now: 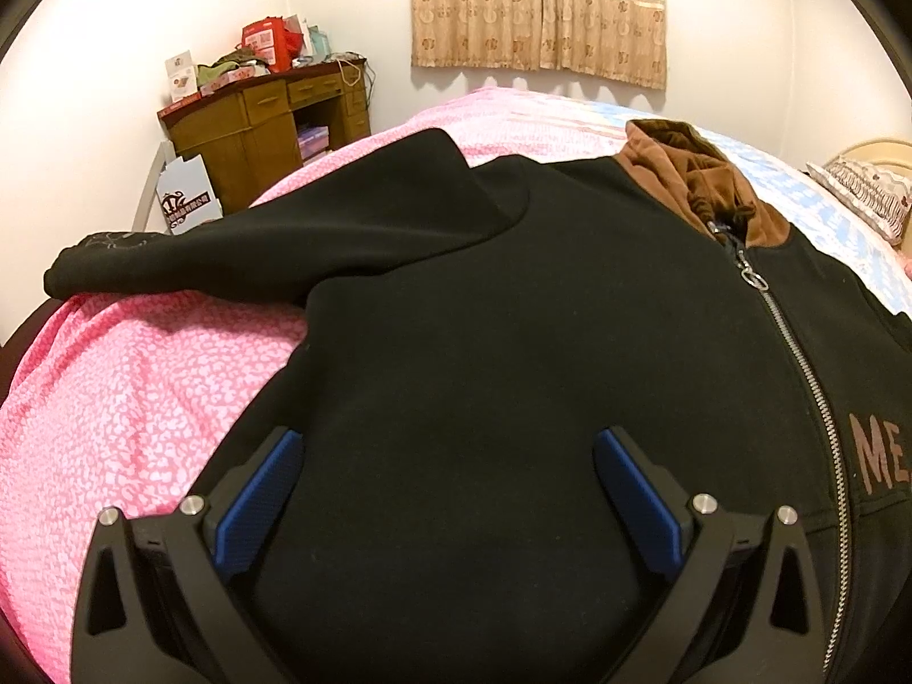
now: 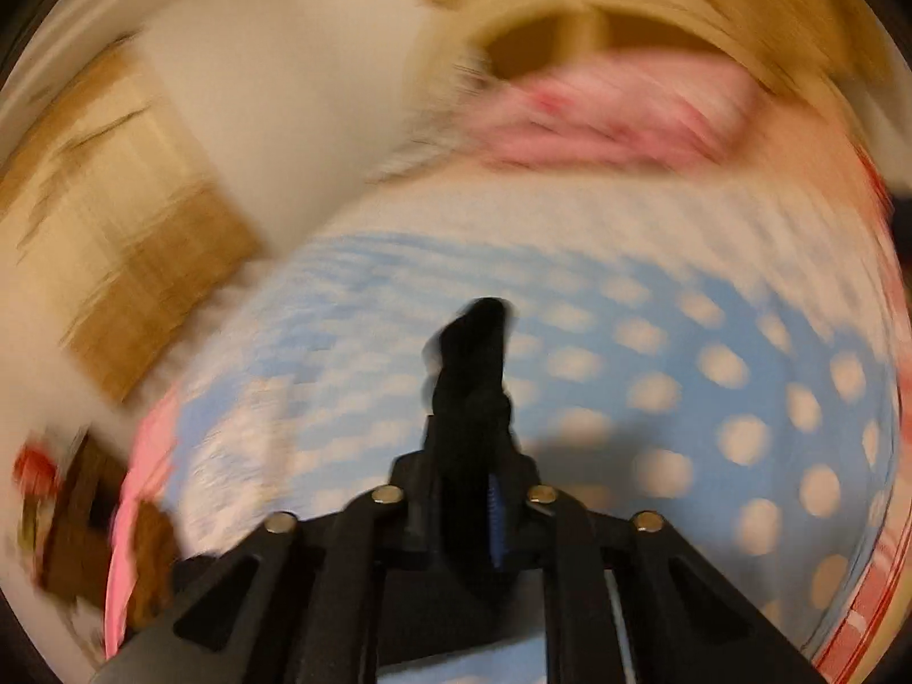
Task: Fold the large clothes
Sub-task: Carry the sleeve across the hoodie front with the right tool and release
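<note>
Lying spread across a bed with a pink speckled cover [image 1: 131, 393], the black zip-front jacket with a brown fleece hood [image 1: 513, 308] has one sleeve [image 1: 239, 262] stretched toward the bed's edge. The left gripper [image 1: 447, 444] hovers above the jacket's front with its blue-padded jaws wide apart, grasping nothing. The right gripper [image 2: 476, 393] is clenched on a bunched fold of black fabric [image 2: 476, 342], lifted over a blue sheet with pale dots [image 2: 712, 399]; that view is blurred.
</note>
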Demonstrator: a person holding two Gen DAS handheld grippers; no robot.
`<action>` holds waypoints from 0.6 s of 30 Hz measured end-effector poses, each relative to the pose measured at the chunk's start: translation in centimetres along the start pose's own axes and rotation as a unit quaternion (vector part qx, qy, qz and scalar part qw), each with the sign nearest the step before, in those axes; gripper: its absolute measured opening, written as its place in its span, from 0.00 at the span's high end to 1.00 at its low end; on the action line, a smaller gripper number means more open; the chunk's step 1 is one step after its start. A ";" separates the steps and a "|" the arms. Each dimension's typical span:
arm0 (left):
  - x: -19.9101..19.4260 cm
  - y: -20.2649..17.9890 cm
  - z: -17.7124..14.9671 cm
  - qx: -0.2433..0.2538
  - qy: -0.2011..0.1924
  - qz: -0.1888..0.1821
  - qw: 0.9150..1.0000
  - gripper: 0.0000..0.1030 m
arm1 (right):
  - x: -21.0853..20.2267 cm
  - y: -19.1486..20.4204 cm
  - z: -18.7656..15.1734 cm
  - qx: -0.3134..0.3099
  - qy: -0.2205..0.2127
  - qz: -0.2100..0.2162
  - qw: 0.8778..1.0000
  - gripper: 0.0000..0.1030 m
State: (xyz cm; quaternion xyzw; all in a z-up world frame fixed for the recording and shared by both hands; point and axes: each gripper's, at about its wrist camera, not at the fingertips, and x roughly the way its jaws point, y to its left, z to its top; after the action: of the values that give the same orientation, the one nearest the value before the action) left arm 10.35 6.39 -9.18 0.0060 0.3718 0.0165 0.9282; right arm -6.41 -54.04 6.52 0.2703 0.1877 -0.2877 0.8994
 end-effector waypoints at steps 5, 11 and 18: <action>-0.1 0.2 -0.1 -0.004 -0.005 -0.007 1.000 0.00 | -3.4 16.9 -2.3 -0.158 -0.011 0.111 0.981 0.92; -0.1 0.3 -0.2 -0.006 -0.007 -0.013 1.000 0.00 | -2.0 33.0 -13.6 -0.255 0.066 0.238 0.935 0.92; -0.1 0.4 -0.3 -0.009 -0.012 -0.020 1.000 0.00 | 3.0 39.5 -26.4 -0.302 0.178 0.300 0.887 0.92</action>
State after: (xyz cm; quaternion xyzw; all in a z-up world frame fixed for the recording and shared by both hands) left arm 10.12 6.79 -9.31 -0.0098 0.3607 0.0012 0.9326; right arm 15.49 -12.40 -0.72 0.0752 0.3322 0.1190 0.9326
